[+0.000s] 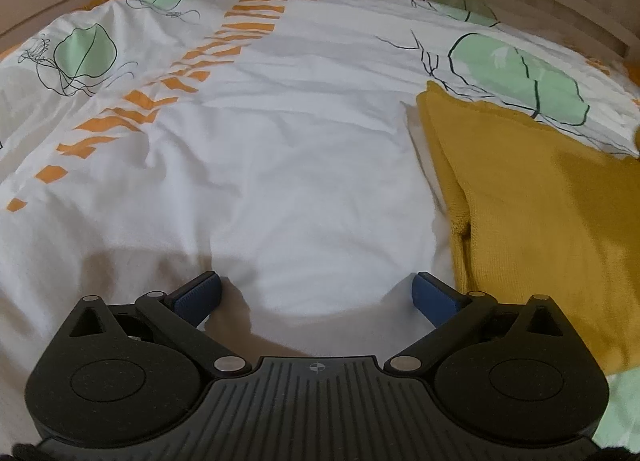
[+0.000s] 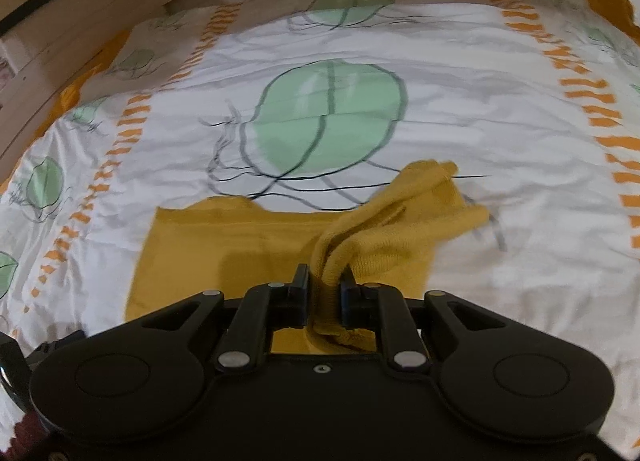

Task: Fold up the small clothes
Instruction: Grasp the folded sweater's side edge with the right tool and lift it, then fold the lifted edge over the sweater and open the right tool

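Observation:
A mustard-yellow knitted garment lies on the bed to the right in the left wrist view. My left gripper is open and empty, low over bare white duvet, just left of the garment's edge. In the right wrist view my right gripper is shut on a bunched part of the yellow garment, and the held fold rises from the flat part and drapes away to the right. The view is blurred by motion.
The bed is covered by a white duvet with green leaf prints and orange dashed stripes. A pale wooden bed frame runs along the far and left edges.

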Tool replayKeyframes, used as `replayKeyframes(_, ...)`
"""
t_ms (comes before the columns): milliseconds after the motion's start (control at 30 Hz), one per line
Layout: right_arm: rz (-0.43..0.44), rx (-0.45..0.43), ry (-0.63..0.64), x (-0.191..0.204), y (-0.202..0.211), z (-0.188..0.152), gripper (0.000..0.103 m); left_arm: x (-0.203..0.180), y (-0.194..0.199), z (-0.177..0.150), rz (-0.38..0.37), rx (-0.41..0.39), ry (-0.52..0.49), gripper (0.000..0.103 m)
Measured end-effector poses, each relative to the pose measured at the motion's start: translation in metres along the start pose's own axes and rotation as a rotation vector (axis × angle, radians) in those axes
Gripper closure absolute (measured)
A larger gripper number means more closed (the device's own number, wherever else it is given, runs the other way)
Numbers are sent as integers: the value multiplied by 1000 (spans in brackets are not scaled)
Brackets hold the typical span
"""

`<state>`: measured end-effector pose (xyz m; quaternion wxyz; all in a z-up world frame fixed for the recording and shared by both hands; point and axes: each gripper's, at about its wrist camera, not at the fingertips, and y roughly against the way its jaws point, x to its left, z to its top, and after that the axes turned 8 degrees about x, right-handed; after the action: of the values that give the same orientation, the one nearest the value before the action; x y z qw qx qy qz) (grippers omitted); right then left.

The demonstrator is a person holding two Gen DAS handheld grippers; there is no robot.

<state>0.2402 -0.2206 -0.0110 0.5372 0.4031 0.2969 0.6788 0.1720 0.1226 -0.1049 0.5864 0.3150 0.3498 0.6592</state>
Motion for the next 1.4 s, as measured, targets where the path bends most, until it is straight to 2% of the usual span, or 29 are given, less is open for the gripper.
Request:
replayKeyframes(333, 93, 51, 49, 67, -37, 5, 84, 0, 1, -1, -5, -6, 8, 0)
replayKeyframes(367, 104, 57, 51, 73, -41, 5, 91, 1, 1, -1, -6, -6, 9, 0)
replayKeyframes(633, 151, 76, 62, 104, -58, 4, 91, 1, 1, -1, -6, -6, 8, 0)
replayKeyframes(700, 161, 74, 65, 105, -60, 4, 82, 1, 1, -1, -8, -7, 9, 0)
replayKeyframes(767, 182, 78, 57, 104, -60, 4, 81, 1, 1, -2, -11, -8, 12, 0)
replayKeyframes(833, 167, 66, 54, 103, -57, 3, 64, 1, 2, -2, -14, -9, 14, 0)
replayKeyframes(867, 161, 55, 59, 103, -54, 3, 50, 1, 2, -2, -15, -9, 15, 0)
replayKeyframes(900, 152, 43, 67, 103, -52, 2, 45, 1, 3, -2, -17, -9, 15, 0)
replayKeyframes(1033, 81, 4, 159, 105, -37, -11, 44, 3, 6, -1, -29, -1, 17, 1)
replayKeyframes(1167, -2, -30, 276, 106, -28, -38, 38, 9, 12, 4, -63, 31, 41, 2)
replayKeyframes(1333, -76, -79, 380, 109, -23, -76, 27, 24, 28, 12, -141, 60, 120, 3)
replayKeyframes(1400, -117, -110, 428, 115, -21, -90, 18, 25, 37, 17, -157, 52, 114, 3)
